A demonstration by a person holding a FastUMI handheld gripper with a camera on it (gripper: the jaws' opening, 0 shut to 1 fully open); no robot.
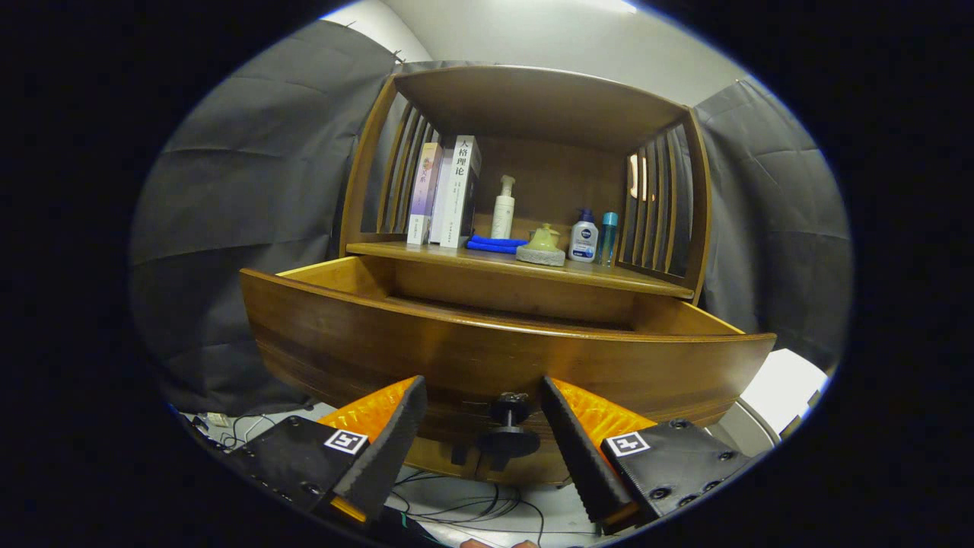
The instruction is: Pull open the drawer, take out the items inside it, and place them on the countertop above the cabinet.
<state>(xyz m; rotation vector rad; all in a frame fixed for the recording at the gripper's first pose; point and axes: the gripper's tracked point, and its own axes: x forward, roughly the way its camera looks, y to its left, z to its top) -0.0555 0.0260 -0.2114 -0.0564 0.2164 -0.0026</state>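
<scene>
Gripper (483,396) fingers spread apart, not clamped on anything. Round dark knob (510,426) sits in the gap between the two fingers, clear space on both sides, neither finger touching it. Knob is mounted low on the front panel of the drawer (426,350), dead centre.

Drawer is pulled out toward the gripper, wood front curved by the lens, top edge running across just above the fingertips. Open cavity visible behind the front panel, inner side walls lighter wood. Contents of the drawer hidden by the front panel from this angle, cannot tell what lies inside.

Beyond the drawer, the cabinet (533,99) with slatted sides and a roofed top. Countertop (624,280) above the drawer carries: upright books (449,190) at the left, a white pump bottle (502,207) near the back, a folded blue cloth (494,244) in front of it, a green-topped scrub brush (542,247) just beside the cloth, then a white bottle with blue cap (584,237) and a slim blue bottle (609,237) right next to it.

Grey cloth wall (251,190) on both sides of the cabinet. Loose cables (472,506) on the light floor below the fingers.
</scene>
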